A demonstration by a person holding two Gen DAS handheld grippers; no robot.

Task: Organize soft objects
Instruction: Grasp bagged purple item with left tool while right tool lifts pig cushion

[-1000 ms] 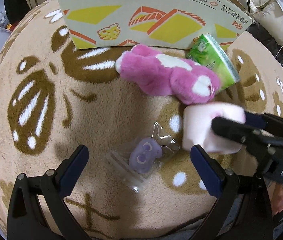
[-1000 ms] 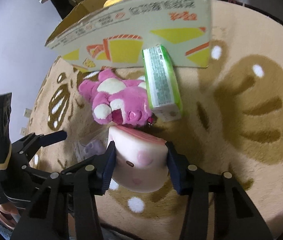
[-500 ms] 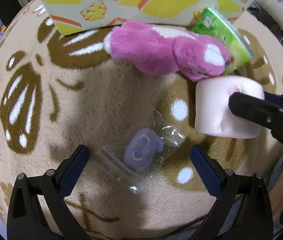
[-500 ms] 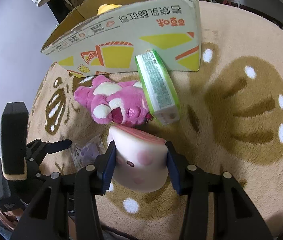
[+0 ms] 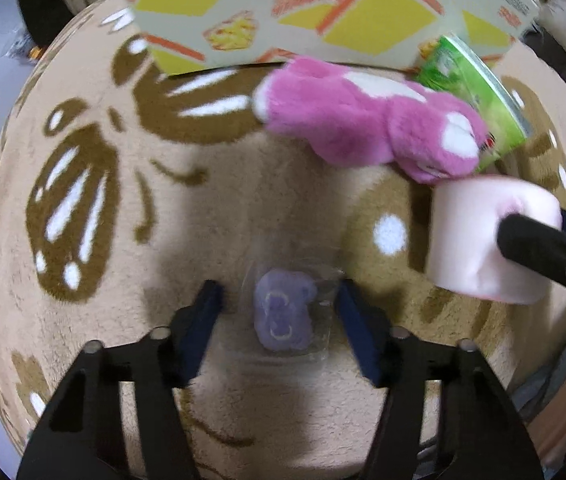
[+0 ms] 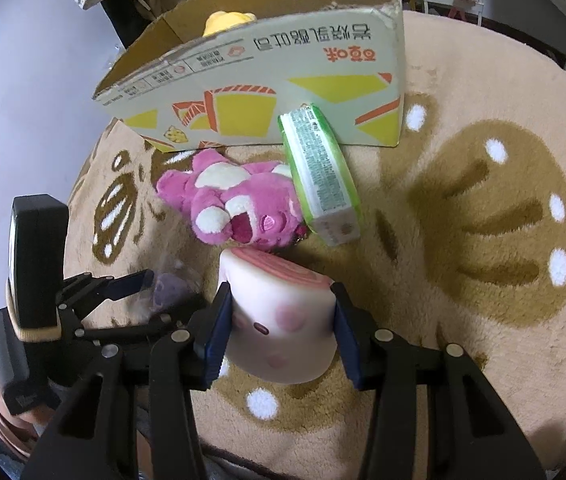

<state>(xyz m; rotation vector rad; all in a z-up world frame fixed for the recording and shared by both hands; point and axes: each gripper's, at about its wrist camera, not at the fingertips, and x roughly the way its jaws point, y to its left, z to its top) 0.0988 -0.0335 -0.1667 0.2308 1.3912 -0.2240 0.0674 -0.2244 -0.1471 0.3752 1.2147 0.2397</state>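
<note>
On rug (image 6: 483,320), near front of carton (image 6: 267,92): right gripper (image 6: 281,334) clamped on pink squishy roll (image 6: 283,320), fingers pressed into both sides, held clear of the pile. Probably lifted that way for a drop over the carton wall; yellow plush (image 6: 229,20) already inside, so carton looks like the bin. Left gripper (image 5: 279,312) low over rug, fingers partly apart and straddling small purple toy in clear bag (image 5: 283,312); contact with the bag not resolvable, frame blurred. Likely lined up to pinch the toy, not the loose film. Pink plush bear (image 6: 239,204) and green tissue pack (image 6: 323,176) lying against carton front, touching each other, not yet sorted.
</note>
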